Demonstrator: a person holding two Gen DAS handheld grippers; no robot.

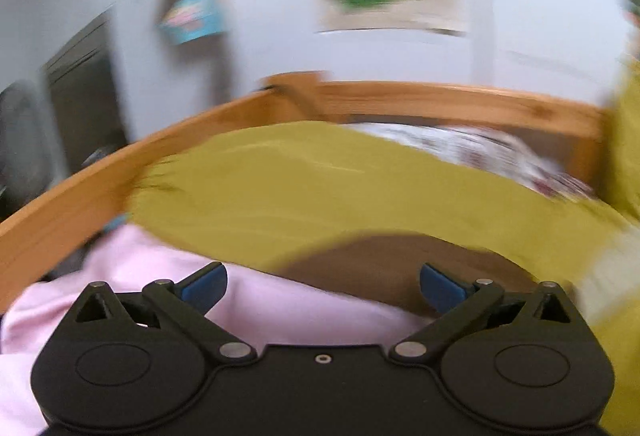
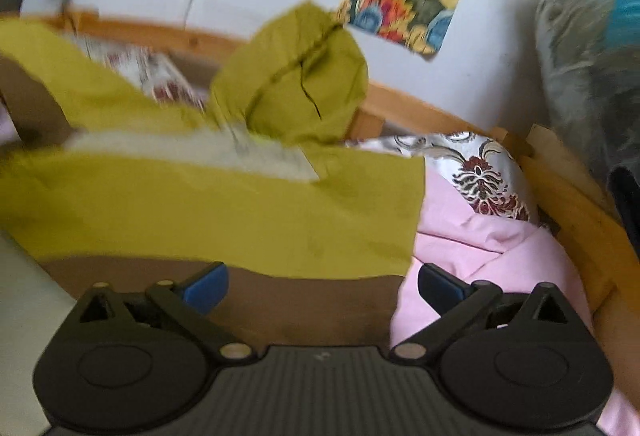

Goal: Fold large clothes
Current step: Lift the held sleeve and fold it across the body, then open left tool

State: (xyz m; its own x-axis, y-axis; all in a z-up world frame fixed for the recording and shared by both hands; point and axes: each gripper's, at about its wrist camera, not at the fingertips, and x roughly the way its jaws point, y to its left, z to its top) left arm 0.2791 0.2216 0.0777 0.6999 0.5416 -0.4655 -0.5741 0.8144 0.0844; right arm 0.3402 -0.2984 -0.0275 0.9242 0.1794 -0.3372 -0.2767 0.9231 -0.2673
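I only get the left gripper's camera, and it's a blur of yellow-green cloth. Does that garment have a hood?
Observer: Yes. The right wrist view shows the hood standing up at the far end of the yellow-green jacket.
Operator: Is the other gripper holding it?
Observer: No. The right gripper is open, nothing between its blue pads.
Operator: What's beside the jacket over there?
Observer: A patterned pillow on the pink sheet, near the wooden bed frame.
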